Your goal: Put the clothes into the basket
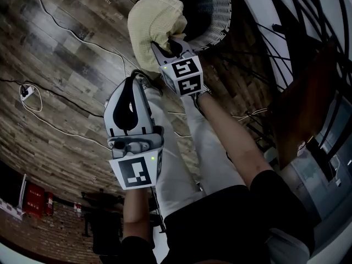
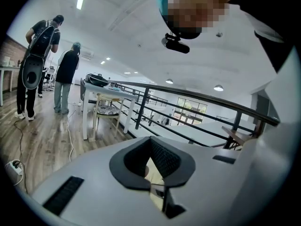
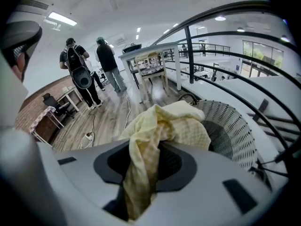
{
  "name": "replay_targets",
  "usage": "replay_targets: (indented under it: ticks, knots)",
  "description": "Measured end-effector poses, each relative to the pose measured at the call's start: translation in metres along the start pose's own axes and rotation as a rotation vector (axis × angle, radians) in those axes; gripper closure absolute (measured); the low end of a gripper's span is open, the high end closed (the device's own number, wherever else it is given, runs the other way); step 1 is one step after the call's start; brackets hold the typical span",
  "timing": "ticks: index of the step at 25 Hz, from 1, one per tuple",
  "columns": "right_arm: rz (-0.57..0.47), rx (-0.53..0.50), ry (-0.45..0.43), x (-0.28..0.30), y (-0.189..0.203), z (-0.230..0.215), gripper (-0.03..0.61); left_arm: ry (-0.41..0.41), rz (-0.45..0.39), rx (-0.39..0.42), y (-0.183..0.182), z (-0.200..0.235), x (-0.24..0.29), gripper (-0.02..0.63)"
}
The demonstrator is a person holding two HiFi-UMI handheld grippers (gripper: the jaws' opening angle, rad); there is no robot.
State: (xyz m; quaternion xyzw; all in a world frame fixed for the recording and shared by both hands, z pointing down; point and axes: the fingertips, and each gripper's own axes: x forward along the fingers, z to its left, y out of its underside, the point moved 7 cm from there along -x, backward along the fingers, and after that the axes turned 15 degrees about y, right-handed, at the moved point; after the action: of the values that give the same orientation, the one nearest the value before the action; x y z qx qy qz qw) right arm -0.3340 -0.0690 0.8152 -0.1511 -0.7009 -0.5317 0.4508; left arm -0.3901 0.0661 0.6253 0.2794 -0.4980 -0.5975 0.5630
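The white perforated basket (image 1: pixel 220 12) sits just beyond my right tongs (image 1: pixel 166 47), and I can make out no clothes in its dark inside. The yellow cloth (image 1: pixel 155 22) bunches off their tips at the basket's near rim, so I judge the drop is not yet made. My right tongs are pinching that cloth, my left tongs (image 1: pixel 133 80), just beside them and nearer me, are pressed together on nothing, and the only print is the black-and-white square markers (image 1: pixel 186 75) on the cubes, with no words readable.
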Motion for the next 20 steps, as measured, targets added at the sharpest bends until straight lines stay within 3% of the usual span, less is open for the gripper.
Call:
replay_targets:
  ticks: [10,15,20]
  knots:
    - [0.189,-0.012,0.097,0.030,0.055,-0.011,0.449,-0.002,-0.008,-0.028,0.009,0.007,0.000,0.603]
    - [0.244,-0.015,0.109,0.038,0.072,-0.014,0.448,-0.010,0.027,-0.040,0.019,0.009,-0.002,0.601]
    - [0.264,-0.051,0.105,0.042,0.083,-0.006,0.446,-0.019,0.000,-0.046,0.019,0.011,-0.003,0.603]
